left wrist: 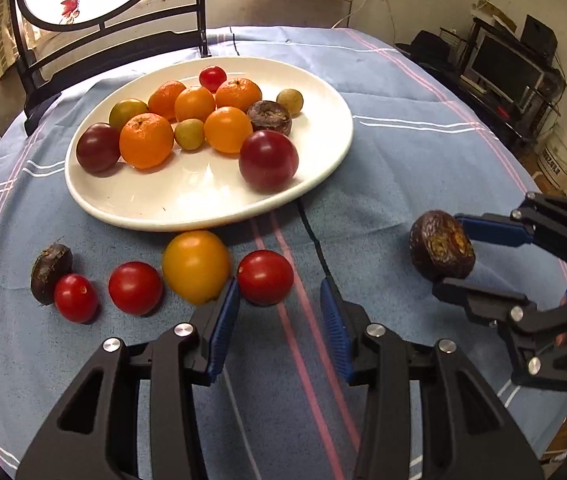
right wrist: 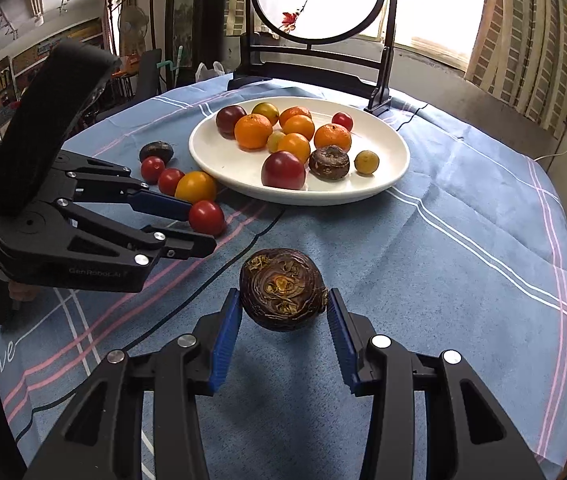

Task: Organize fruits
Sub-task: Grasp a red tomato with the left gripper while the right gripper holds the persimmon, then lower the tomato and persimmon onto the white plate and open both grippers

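A white plate (left wrist: pixel 203 204) (right wrist: pixel 387 176) holds several oranges, plums and small fruits, with a brown water chestnut (left wrist: pixel 269 117) (right wrist: pixel 329 162) among them. My right gripper (right wrist: pixel 283 300) (left wrist: pixel 449 254) is shut on another brown water chestnut (right wrist: pixel 282 289) (left wrist: pixel 441 245), held just above the cloth right of the plate. My left gripper (left wrist: pixel 279 296) (right wrist: pixel 199 228) is open and empty over the cloth; a red tomato (left wrist: pixel 265 277) (right wrist: pixel 206 218) lies at its fingertips. On the cloth lie a yellow-orange fruit (left wrist: pixel 196 266), two more red tomatoes (left wrist: pixel 135 288) (left wrist: pixel 76 298) and a third water chestnut (left wrist: pixel 49 272).
A blue striped cloth (left wrist: pixel 403 168) covers the round table. A black stand with a round painted screen (right wrist: pixel 319 0) stands at the far edge behind the plate. Shelves with electronics (left wrist: pixel 511 72) stand beyond the table's right side.
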The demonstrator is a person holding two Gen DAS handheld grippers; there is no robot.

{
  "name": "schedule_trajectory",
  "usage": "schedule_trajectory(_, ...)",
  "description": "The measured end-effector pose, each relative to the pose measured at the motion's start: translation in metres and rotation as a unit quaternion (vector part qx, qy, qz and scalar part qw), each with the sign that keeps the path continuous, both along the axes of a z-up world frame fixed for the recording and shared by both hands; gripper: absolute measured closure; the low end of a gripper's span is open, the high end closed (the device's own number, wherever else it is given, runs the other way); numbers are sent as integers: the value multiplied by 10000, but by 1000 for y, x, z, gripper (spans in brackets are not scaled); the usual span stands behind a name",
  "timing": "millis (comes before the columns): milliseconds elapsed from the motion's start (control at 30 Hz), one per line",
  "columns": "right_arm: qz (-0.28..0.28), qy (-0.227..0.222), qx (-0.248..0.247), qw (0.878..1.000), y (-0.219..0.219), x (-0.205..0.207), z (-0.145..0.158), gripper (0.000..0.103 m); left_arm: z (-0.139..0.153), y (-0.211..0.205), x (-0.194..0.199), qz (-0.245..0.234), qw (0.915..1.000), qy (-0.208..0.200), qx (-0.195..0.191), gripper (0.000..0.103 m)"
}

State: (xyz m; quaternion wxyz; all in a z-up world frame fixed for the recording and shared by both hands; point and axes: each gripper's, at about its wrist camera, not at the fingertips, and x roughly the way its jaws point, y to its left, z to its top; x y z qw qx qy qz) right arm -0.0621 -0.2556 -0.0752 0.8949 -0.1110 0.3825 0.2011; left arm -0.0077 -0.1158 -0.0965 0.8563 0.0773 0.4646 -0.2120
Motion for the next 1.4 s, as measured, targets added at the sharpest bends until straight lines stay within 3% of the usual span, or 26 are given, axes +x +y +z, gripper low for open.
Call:
schedule_trajectory(33, -12, 8, 11, 10000, -1, 0, -1, 59, -1, -3, 4, 62, 10000, 18, 34, 65)
schedule_trajectory(67, -23, 29, 29, 10000, -1, 1, -2, 59, -2, -4, 7, 101, 9999, 78, 34, 73)
schedule_trajectory(333, -49, -4, 39, 10000, -1, -6, 4, 59, 2, 4, -8, 10, 9999, -80, 102, 75)
schedule_trajectory(433, -9, -35, 76, 10000, 3, -9, 9, 59, 14, 17, -23, -92, 9992, -365, 126, 75)
schedule_trajectory(567, 53, -168, 134, 9998, 12, -7, 22, 59, 41, 35, -35, -16, 9941, -1056, 236, 75)
schedule_trajectory(800, -247, -622, 338, 9972, 26, 26, 59, 59, 86, 65, 3, 393, 9858, -1631, -61, 75)
schedule_trajectory(1033, -576, -635, 541, 9948, 32, 93, 76, 59, 86, 56, 61, 514, 9845, -1672, 111, 75)
schedule_trajectory(1400, -897, -219, 462, 9947, 36, 172, 49, 59, 54, 42, 105, 386, 9889, -1403, 286, 75)
